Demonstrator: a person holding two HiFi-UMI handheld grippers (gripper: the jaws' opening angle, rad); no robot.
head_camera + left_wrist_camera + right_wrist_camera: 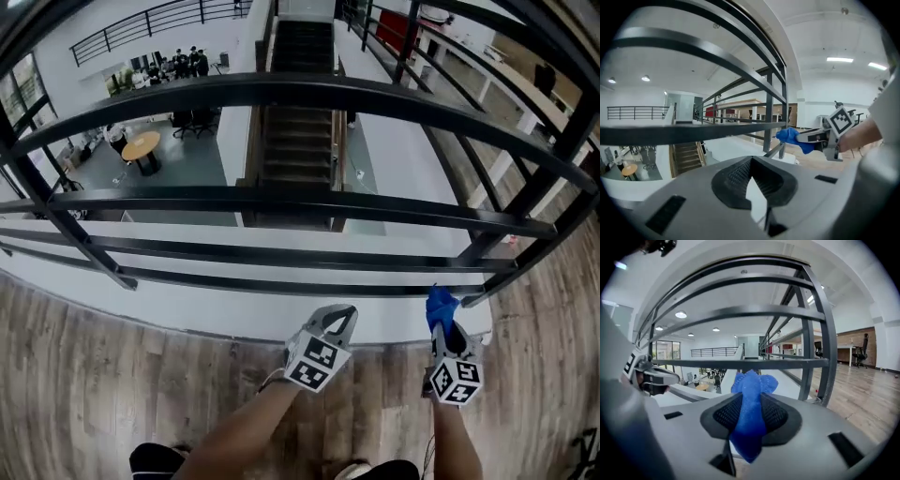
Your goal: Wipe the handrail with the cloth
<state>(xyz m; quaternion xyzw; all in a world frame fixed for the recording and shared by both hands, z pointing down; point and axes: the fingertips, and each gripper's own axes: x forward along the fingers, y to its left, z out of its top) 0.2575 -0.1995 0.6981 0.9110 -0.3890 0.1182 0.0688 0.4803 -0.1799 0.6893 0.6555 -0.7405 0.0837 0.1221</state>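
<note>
The black metal handrail (300, 89) curves across in front of me, with several lower bars beneath it. My right gripper (442, 325) is shut on a bunched blue cloth (439, 305), which pokes out past its tips. It sits low, near the bottom bar by the right post, and I cannot tell whether the cloth touches the rail. In the right gripper view the cloth (750, 390) fills the jaws. My left gripper (345, 314) is shut on nothing, low before the rail and left of the right one. Its pads (740, 176) meet at the tips.
A slanted rail post (525, 211) stands at the right. A white ledge (187, 305) runs under the railing, with wood floor (94, 375) on my side. Beyond the rail a staircase (300, 122) drops to a lower floor with a round table (141, 147).
</note>
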